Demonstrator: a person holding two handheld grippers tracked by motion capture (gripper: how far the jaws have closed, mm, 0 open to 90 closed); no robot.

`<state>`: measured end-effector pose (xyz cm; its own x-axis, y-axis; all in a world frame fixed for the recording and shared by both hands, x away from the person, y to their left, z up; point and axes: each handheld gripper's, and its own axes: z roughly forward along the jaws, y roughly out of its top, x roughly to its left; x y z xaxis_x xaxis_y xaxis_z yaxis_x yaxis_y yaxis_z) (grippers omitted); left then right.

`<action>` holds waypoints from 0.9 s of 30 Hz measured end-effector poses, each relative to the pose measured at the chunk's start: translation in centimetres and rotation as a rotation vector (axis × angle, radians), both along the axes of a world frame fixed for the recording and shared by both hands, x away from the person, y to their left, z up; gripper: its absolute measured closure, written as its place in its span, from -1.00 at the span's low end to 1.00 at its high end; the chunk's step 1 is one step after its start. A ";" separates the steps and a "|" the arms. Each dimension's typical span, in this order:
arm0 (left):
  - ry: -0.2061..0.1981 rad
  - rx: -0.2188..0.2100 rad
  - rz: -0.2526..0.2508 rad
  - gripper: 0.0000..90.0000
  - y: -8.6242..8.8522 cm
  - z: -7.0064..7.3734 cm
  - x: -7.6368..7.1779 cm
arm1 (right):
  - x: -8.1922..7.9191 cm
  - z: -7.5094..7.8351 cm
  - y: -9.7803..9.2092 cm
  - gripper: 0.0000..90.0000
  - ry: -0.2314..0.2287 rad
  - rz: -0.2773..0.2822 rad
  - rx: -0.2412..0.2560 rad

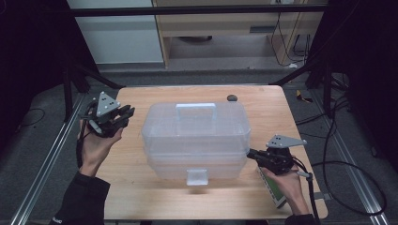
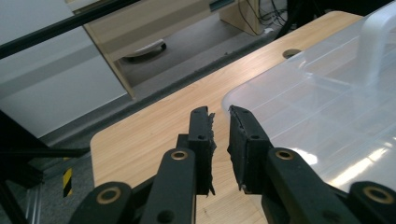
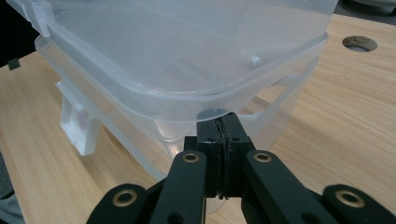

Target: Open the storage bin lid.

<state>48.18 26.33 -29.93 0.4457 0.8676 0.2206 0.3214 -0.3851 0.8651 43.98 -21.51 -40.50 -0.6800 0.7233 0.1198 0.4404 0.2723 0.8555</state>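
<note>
Right gripper view | fingers (image 3: 223, 122) pressed together under lid (image 3: 187, 51) rim; contact unclear

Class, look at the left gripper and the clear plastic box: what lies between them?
Nothing but bare wooden table. In the high view the left gripper hangs apart from the clear plastic box; the left gripper view shows its jaws slightly parted near the box's corner.

We see dim room, dark at both sides in high view; desk (image 1: 263, 112) lit from above. Soft shadow under clear box (image 1: 197, 136). We note white glare patches on box lid in left gripper view. Near jaws slightly soft in both gripper views. High view grainy, low detail.
</note>
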 end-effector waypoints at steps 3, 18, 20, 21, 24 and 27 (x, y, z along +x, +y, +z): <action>-0.006 -0.031 0.040 0.83 0.8 -0.9 -0.5 | 0.0 0.0 0.0 0.99 0.000 0.000 0.000; 0.011 -0.124 0.113 0.97 2.5 -5.7 -3.0 | 0.0 0.0 0.0 0.98 -0.004 -0.003 -0.002; 0.023 -0.129 0.115 0.97 2.5 -6.4 -3.2 | 0.0 0.0 0.0 0.98 -0.001 0.000 -0.002; 0.023 -0.129 0.115 0.97 2.5 -6.4 -3.2 | 0.0 0.0 0.0 0.98 -0.001 0.000 -0.002; 0.038 -0.138 0.115 0.98 2.7 -7.3 -3.3 | 0.0 0.0 0.0 0.98 -0.003 0.000 -0.003; 0.052 -0.156 0.105 0.98 2.9 -8.2 -3.7 | 0.0 0.0 0.0 0.98 -0.003 -0.002 -0.004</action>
<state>44.52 29.28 -38.16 0.3583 0.9318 0.0584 0.3989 -0.2094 0.8928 43.97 -21.46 -40.50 -0.6791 0.7250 0.1148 0.4379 0.2746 0.8561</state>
